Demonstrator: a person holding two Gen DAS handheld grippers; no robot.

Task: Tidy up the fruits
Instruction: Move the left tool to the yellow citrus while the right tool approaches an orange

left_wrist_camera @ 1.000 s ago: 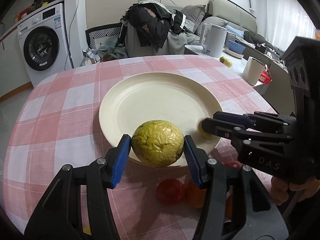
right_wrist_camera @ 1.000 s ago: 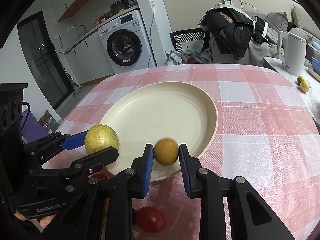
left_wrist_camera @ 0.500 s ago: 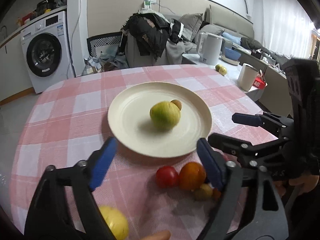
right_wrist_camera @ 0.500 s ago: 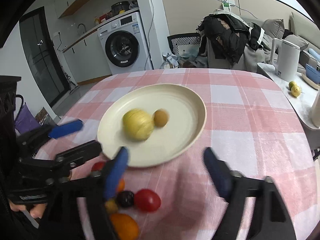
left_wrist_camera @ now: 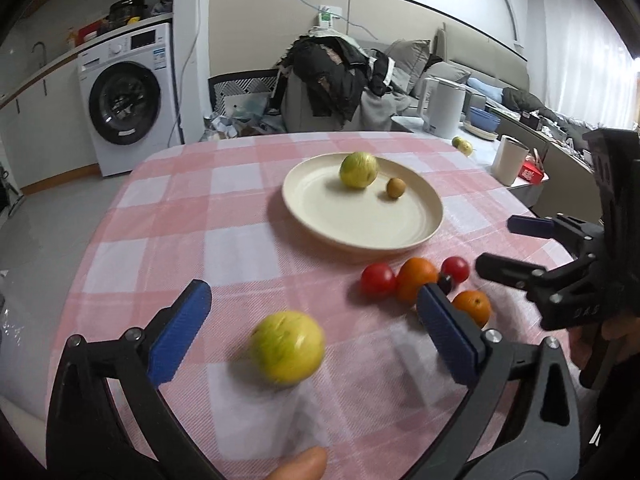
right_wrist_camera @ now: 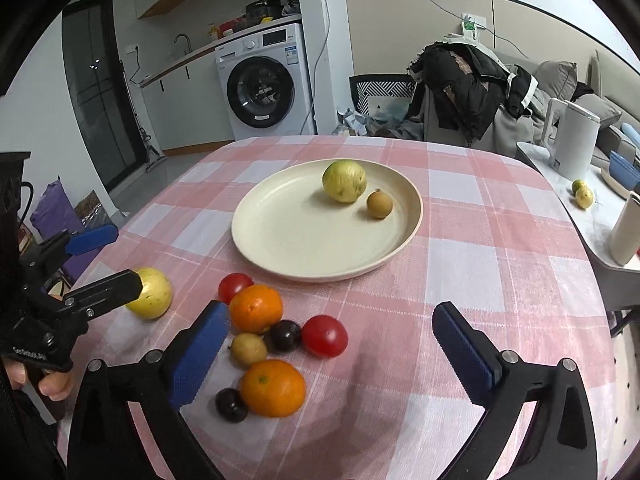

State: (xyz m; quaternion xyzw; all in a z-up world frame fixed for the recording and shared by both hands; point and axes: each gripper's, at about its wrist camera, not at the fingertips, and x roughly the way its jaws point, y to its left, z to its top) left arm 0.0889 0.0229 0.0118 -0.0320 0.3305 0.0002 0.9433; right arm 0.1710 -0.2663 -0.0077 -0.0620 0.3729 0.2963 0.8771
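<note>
A cream plate (left_wrist_camera: 352,236) (right_wrist_camera: 280,256) on the pink checked table holds a yellow-green round fruit (left_wrist_camera: 358,169) (right_wrist_camera: 344,181) and a small brown fruit (left_wrist_camera: 396,188) (right_wrist_camera: 379,204). My left gripper (left_wrist_camera: 316,334) is open, its jaws on either side of a second yellow-green fruit (left_wrist_camera: 287,347) (right_wrist_camera: 154,298) lying on the cloth. My right gripper (right_wrist_camera: 332,354) is open and empty, above a cluster of two oranges (right_wrist_camera: 256,307), red tomatoes (right_wrist_camera: 324,335), dark plums (right_wrist_camera: 285,335) and a small pale fruit (right_wrist_camera: 249,349).
A white kettle (right_wrist_camera: 574,138), a cup (left_wrist_camera: 509,159) and two small yellow fruits (right_wrist_camera: 582,194) stand on a side counter to the right. A chair piled with clothes (left_wrist_camera: 332,76) is behind the table. A washing machine (right_wrist_camera: 264,84) stands at the back left.
Both grippers let go of their fruits onto the plate, opened wide and pulled back toward the table's near side. The left gripper now frames another yellow-green fruit.
</note>
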